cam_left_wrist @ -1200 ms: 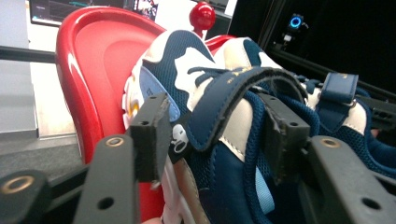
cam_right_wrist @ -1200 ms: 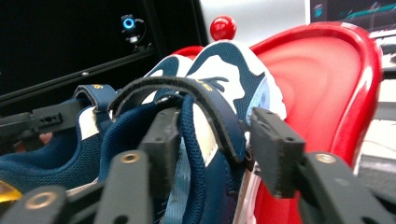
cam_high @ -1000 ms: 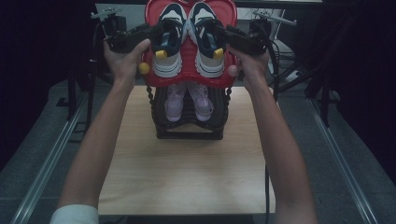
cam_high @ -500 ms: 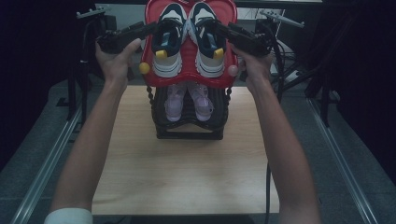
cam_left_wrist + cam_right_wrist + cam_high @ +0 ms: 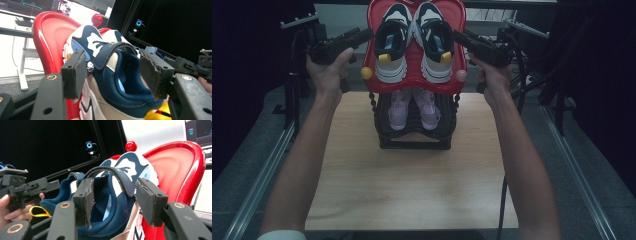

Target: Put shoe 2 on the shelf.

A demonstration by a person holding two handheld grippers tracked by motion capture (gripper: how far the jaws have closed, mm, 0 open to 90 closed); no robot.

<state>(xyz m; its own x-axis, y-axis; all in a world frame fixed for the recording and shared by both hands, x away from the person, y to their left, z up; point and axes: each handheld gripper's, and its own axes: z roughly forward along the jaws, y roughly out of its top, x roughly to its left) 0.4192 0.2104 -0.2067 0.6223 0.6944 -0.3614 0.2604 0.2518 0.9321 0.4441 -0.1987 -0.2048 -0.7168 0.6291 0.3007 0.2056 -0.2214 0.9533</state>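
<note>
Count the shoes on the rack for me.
4: two navy-white shoes, left and right, on the red top shelf; two pink ones below. More may hide behind.

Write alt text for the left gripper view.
The left gripper stands open, its two black jaws on either side of the collar of a navy and white shoe lying on a red tray. The other gripper shows at the right edge.
</note>
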